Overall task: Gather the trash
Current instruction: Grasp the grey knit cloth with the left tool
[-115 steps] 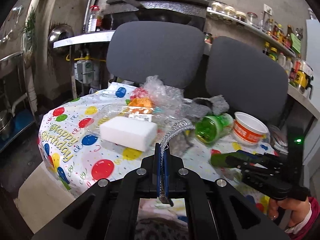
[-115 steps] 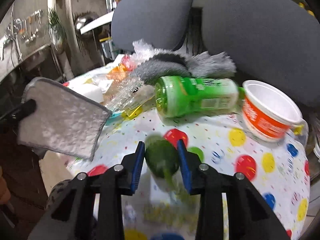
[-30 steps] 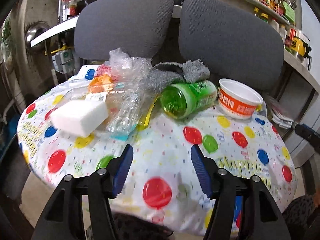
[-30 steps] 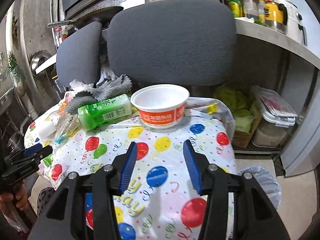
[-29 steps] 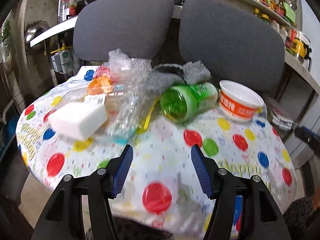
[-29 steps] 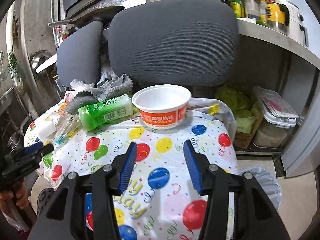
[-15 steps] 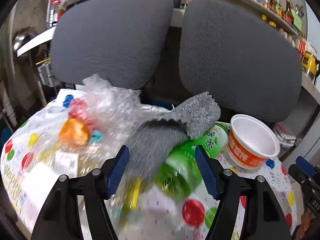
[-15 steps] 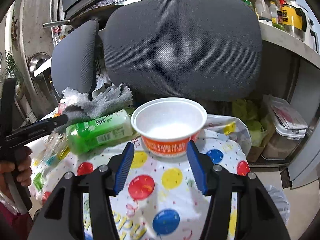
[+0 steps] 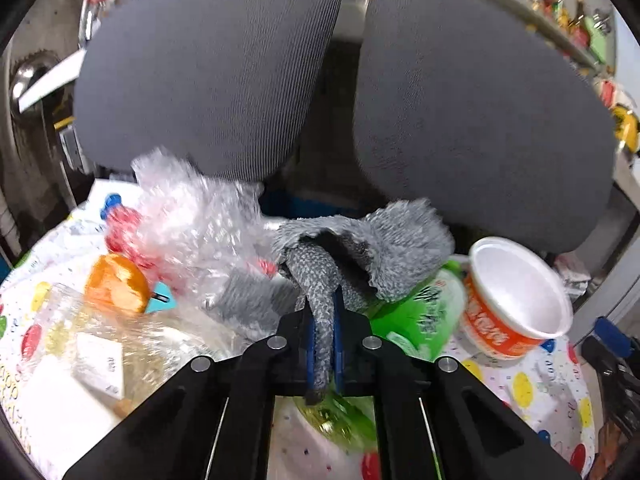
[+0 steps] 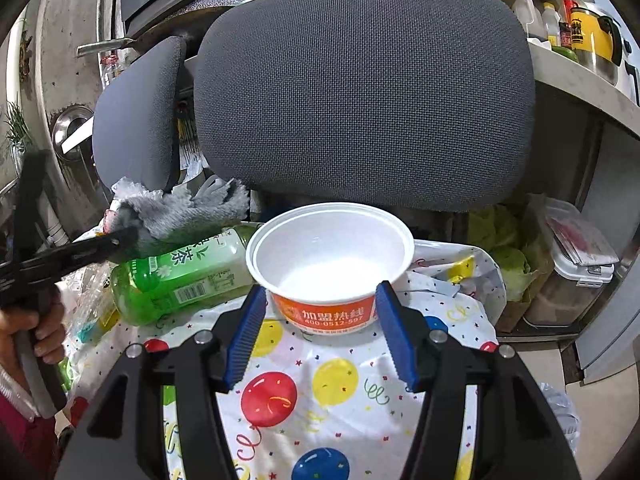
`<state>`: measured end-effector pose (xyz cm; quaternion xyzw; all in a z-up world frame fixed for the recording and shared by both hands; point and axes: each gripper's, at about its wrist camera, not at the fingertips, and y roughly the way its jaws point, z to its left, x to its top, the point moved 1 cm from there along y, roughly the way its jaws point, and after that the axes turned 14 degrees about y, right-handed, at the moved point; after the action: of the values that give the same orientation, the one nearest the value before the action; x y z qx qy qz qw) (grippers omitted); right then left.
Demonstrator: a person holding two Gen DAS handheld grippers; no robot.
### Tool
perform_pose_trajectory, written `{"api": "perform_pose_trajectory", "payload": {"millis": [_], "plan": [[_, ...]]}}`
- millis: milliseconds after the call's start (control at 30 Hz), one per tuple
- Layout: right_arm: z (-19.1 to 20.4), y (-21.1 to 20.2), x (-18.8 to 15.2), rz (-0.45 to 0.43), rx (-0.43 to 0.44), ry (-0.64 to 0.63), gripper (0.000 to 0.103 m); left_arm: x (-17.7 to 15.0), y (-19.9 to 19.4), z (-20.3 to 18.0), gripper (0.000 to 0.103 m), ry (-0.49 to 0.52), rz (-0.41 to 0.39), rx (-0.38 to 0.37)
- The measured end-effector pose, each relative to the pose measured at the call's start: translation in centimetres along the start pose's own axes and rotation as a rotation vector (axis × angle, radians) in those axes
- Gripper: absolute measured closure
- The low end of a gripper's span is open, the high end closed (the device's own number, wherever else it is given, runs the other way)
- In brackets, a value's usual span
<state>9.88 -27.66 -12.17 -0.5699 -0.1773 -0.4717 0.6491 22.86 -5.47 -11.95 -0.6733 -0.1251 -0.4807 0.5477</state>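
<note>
— Both grippers have pushed in toward the far side of the table since a second ago; the left gripper (image 9: 321,334), which was spread wide over bare tablecloth, has just snapped closed, and a fold of the grey cloth (image 9: 372,240) is now pinched between its blue pads

— And the other one?

— That right gripper (image 10: 320,334) has been easing its jaws wider. They now stand either side of the orange-and-white paper bowl (image 10: 330,264), close to its wall but not pressing on it as far as I can see. So it's released, holding nothing

— How much of the rubbish is actually gone?

— Hard to call much of it collected. On the balloon tablecloth (image 10: 332,392) I can see the green tea bottle (image 10: 180,276) lying on its side just beside the bowl, with the cloth draped over its far end. Off to the left there's crumpled bubble wrap (image 9: 192,216), a clear plastic package (image 9: 80,344) and something orange (image 9: 116,284) among it

— Any bin about?

— None that I can make out from here. I'd judge the job is somewhere in the middle: the cloth is gripped but not lifted clear, the bowl is lined up but not yet grasped, and the bottle, wrap and packaging are all left to do
</note>
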Motion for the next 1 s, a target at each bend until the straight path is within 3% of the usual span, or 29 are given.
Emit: {"api": "perform_pose_trajectory", "payload": {"millis": [167,267,367,567,733,900,1000], "plan": [[-0.1,-0.6,-0.3,0.006,-0.012,0.001,0.043,-1.2,-5.6,-0.2,0.097,-0.005,-0.076,-0.001],[0.2,-0.9,-0.9,0.024,-0.005,-0.005,0.042,-2.9,-8.0,0.0,0.097,-0.010,-0.075,-0.002],[1.1,-1.0,-1.8,0.046,0.012,-0.018,0.042,-5.0,-7.3,-0.6,0.097,-0.011,0.037,-0.083],[2.7,-2.0,-2.3,0.039,0.021,-0.057,0.042,-4.4,-7.1,1.0,0.097,-0.036,0.003,0.015],[3.0,-1.9,-2.4,0.035,0.022,-0.050,0.042,-2.8,-3.3,2.2,0.097,0.020,0.081,0.084],[3.2,-1.3,-2.5,0.048,0.033,-0.053,0.042,-3.2,-1.5,-0.3,0.097,0.134,0.156,-0.007],[3.6,-1.1,-2.7,0.049,0.057,-0.041,0.030,-4.5,-2.0,-1.8,0.097,0.166,0.167,-0.100]]}}
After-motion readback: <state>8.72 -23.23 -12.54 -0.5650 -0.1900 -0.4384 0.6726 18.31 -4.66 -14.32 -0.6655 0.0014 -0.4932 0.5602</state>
